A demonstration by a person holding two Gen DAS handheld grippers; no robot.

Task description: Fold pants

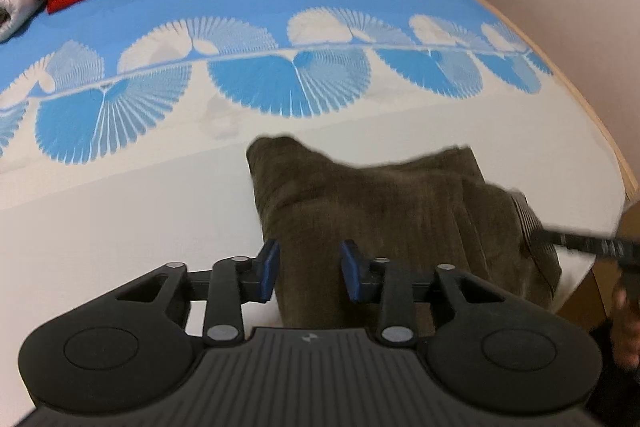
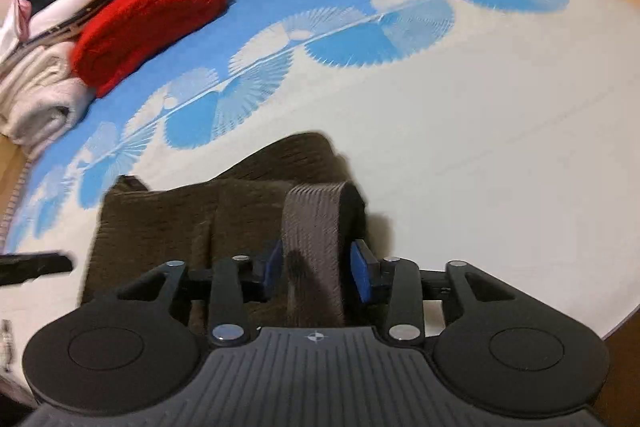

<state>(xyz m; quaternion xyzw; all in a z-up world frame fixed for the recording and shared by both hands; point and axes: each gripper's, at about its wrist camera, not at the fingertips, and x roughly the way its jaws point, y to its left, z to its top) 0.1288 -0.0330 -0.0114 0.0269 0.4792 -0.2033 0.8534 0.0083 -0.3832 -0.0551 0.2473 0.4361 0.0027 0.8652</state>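
Folded brown corduroy pants [image 1: 360,211] at 6 o'clock on the bed [image 1: 120,219], left tongs [image 1: 308,269] spread over the fabric's left edge, right tongs [image 2: 316,267] spread around the ribbed waistband [image 2: 316,227], red blanket [image 2: 148,19] at 10 o'clock.

Two black grippers with blue fingertips

The left gripper [image 1: 308,269] and the right gripper [image 2: 318,275] look the same: black plastic bodies with ridged middles, a small white mark, two big round discs, shiny silver screws on the arms, and flat blue pads [image 1: 269,269] on the fingers.
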